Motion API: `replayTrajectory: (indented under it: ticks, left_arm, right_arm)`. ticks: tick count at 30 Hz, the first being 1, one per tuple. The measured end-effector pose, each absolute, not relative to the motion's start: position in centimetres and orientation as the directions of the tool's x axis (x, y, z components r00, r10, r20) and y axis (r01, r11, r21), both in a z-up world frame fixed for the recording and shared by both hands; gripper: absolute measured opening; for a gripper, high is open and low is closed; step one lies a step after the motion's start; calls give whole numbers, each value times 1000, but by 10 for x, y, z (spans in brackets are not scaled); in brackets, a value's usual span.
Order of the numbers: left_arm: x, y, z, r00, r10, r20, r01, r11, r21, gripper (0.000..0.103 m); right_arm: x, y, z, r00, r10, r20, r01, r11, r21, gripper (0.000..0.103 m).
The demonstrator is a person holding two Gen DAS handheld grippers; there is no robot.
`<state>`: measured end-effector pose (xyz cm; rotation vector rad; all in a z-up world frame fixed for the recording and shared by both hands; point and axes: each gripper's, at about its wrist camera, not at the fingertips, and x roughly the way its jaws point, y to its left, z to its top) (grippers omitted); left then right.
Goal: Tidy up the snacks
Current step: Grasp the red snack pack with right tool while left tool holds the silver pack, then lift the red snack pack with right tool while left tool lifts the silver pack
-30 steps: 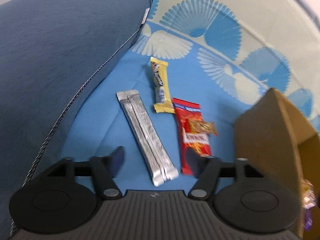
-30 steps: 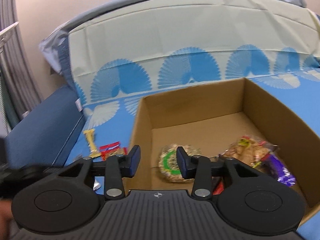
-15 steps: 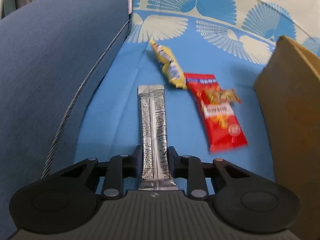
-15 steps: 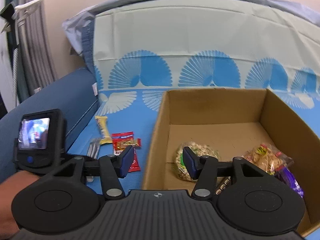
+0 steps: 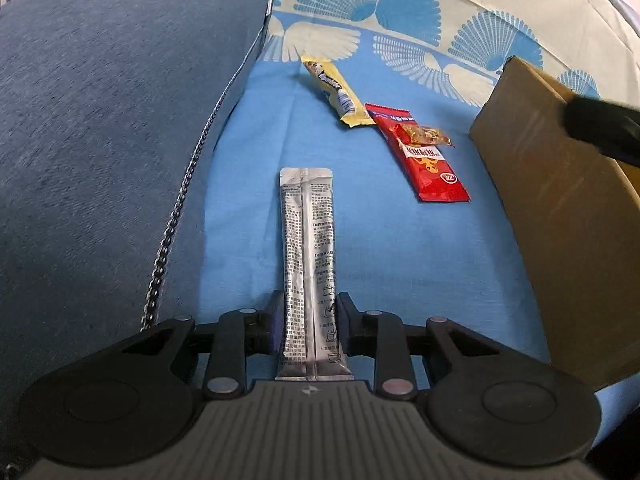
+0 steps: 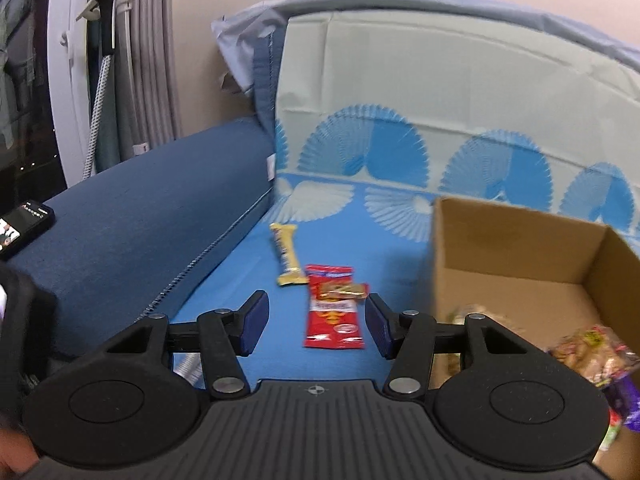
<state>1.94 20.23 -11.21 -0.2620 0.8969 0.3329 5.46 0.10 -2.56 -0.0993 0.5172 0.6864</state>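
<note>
My left gripper (image 5: 308,320) is shut on the near end of a long silver sachet pack (image 5: 307,240) that points away over the blue sheet. Beyond it lie a yellow bar (image 5: 338,94), a red packet (image 5: 420,160) and a small orange candy (image 5: 426,136) on the red packet. My right gripper (image 6: 316,322) is open and empty, hovering above the red packet (image 6: 334,312), with the candy (image 6: 344,290) and the yellow bar (image 6: 287,254) just beyond. The cardboard box (image 6: 516,236) stands to the right, with snack bags (image 6: 592,352) inside.
A dark blue cushion (image 5: 100,120) runs along the left, also in the right wrist view (image 6: 132,224). The box wall (image 5: 560,220) rises close on the right of the left gripper. A patterned pillow (image 6: 440,100) stands behind. A curtain and rack (image 6: 112,60) are far left.
My left gripper closed on the silver sachet pack and holds it. My right gripper swung left from over the box to above the red packet and opened wider.
</note>
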Motion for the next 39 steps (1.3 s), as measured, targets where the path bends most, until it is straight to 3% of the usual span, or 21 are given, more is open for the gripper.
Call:
replayTrajectory:
  ticks: [7,15,17,20,23,27,33,34,35,39]
  left_arm:
    - [9,213,-113,598,128,-791,-394,906,-152,31]
    - [8,221,-112,611,97,-786,-395,898,-196,31]
    - [8,221,-112,612,97,-785,-395,897,-197,31]
    - [8,220,-111,614,97,-784,-396,896,-200,31]
    - [5,221,-111,616,92,-783,-395,896,-204,31]
    - [3,223,-111,620,83,-780,-389,896,-214,31]
    - [1,222,-109,622,76,-779,-385,896,-220,31]
    - [0,222,-108,622,75,-779,-384,897,-220,31]
    - [0,222,-108,623,74,-779,-382,898,-220,31]
    - [-3,220,-105,622,62,-780,-369,902,-223,31]
  right_arm:
    - [112,67,-45,595,491,-636,-574,814,92,78]
    - [180,120,-107,528,273,-804,-466,885,-5,81]
    - [186,119,-118,493,246,-835,-441,897,4,77]
    - [183,112,-123,465,288,-837,-433,899,69,60]
    - [172,106,-120,447,327,-833,-477,875,87,56]
    - [156,88,-103,417,400,-816,-502,850,160,35]
    - [128,60,-81,278,533,-799,-505,789,350,29]
    - [122,57,-79,265,540,-799,-512,781,358,6]
    - [114,53,-76,255,546,-798,-522,773,362,1]
    - [84,36,-71,251,549,-798,-551,758,348,1]
